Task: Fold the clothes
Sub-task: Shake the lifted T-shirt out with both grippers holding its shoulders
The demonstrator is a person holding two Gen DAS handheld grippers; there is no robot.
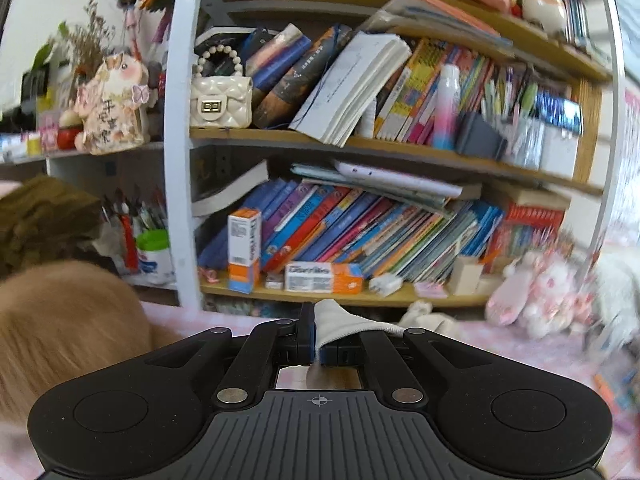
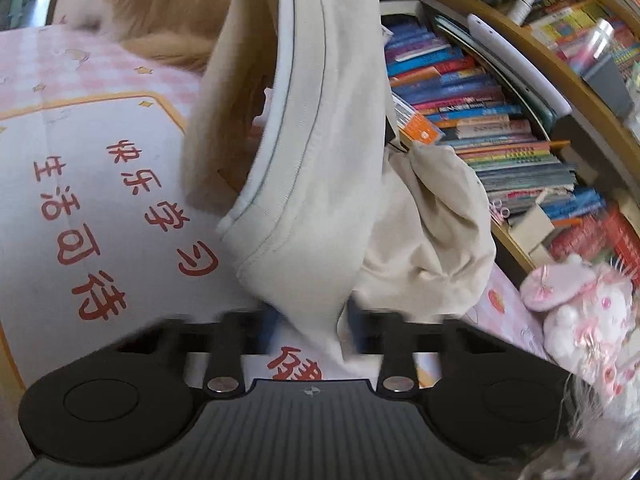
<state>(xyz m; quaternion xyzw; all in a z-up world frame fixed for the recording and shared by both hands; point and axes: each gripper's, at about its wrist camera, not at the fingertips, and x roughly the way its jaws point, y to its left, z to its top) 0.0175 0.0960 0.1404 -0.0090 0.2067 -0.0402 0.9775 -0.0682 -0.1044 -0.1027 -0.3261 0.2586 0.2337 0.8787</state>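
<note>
A beige garment with a stitched hem hangs in front of the right wrist camera, above a white mat with red characters. My right gripper has its jaws either side of the garment's lower fold; the fabric hides the pads and the frame is blurred. My left gripper is shut on a small white-grey corner of the garment and is raised, facing the bookshelf. The rest of the garment is out of the left wrist view.
A crowded bookshelf stands close ahead, also in the right wrist view. A furry ginger animal lies at the left on the pink checked cloth. Pink plush slippers lie at the right.
</note>
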